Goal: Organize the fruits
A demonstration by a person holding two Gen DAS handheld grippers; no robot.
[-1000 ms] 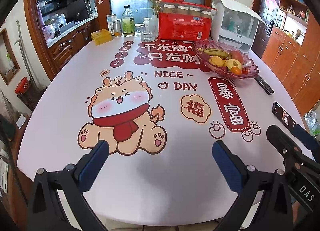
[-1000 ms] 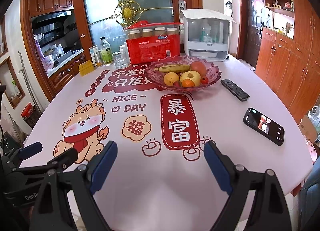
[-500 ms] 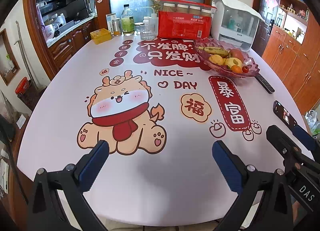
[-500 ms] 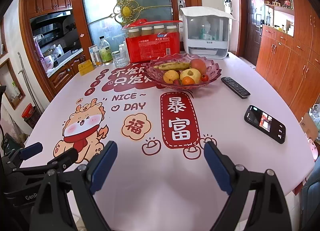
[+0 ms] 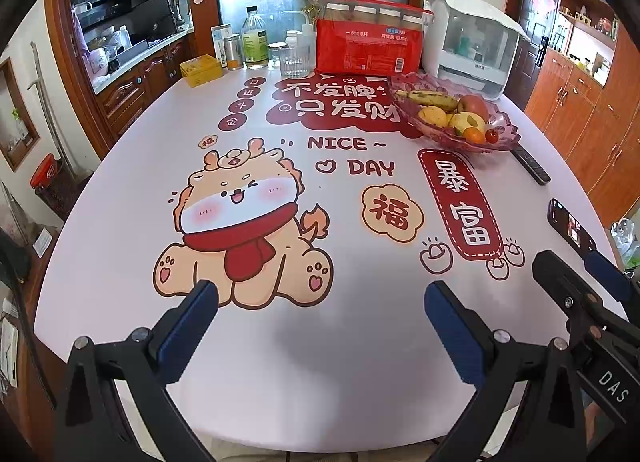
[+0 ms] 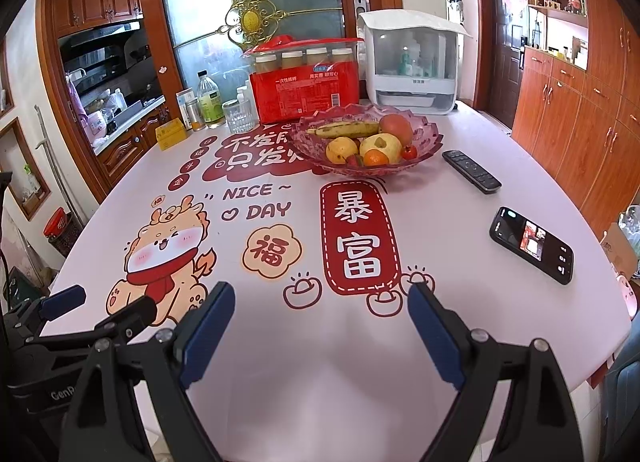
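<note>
Left wrist view
Your left tool [image 5: 320, 304]: jaws spread wide, nothing between the blue pads; it hangs over the near counter edge.
Fruit bowl [image 5: 404, 88]: far right of the counter [image 5: 120, 262], well apart from the tool; scalloped pink glass, shallow.
Banana [image 5: 432, 99]: long axis runs left to right across the bowl's back, skin spotted dark.
Other fruit: round apple [image 5: 474, 107], an orange [image 5: 475, 135] and a small tomato [image 5: 492, 136] at the bowl's front rim.
Open room: the printed cloth between you and the bowl lies bare.

Right wrist view
Your right tool [image 6: 322, 308]: jaws wide apart, gripping nothing.
Fruit bowl [image 6: 430, 138]: straight ahead, past the red banner print.
Banana [image 6: 344, 129]: lies crosswise, tip toward the left.
Remote [image 6: 471, 171]: slim, black, just right of the bowl, angled toward the near right.
Phone [image 6: 531, 245]: flat, screen lit, near the right edge.
Red package [image 6: 306, 92]: glossy, standing just behind the bowl.
</note>
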